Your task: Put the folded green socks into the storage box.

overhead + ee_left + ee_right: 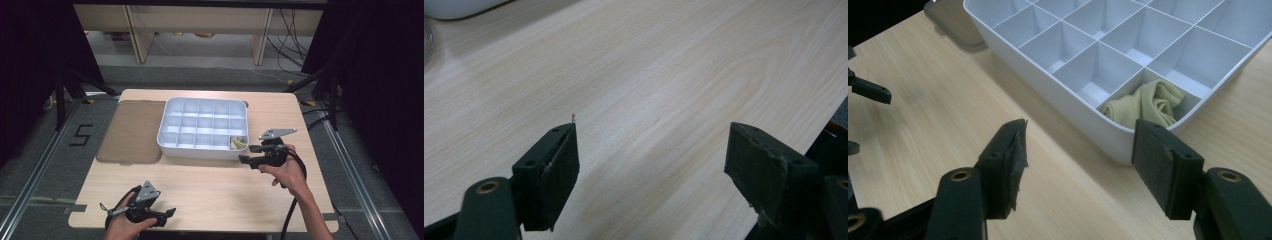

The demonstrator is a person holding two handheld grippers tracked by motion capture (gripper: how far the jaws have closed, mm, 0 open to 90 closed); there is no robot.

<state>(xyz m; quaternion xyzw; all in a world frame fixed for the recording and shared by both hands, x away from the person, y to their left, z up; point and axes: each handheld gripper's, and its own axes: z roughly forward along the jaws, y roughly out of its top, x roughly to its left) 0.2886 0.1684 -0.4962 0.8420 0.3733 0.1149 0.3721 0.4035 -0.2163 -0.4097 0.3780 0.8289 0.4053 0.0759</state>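
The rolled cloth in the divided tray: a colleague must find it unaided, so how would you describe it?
On the wooden table sits a white divided tray. Find its near right corner compartment, nearest the right gripper. The rolled cloth there is pale yellow-green; the visible neighbouring compartments are empty.

Light wood table (210, 185) on grey carpet floor (30, 170), black "5" (81, 135) taped at left. Metal rails (350, 175) run along both sides. Pale wood furniture legs (140, 35) at back, cables (290, 30) trailing; dark curtains (30, 60) left & right.
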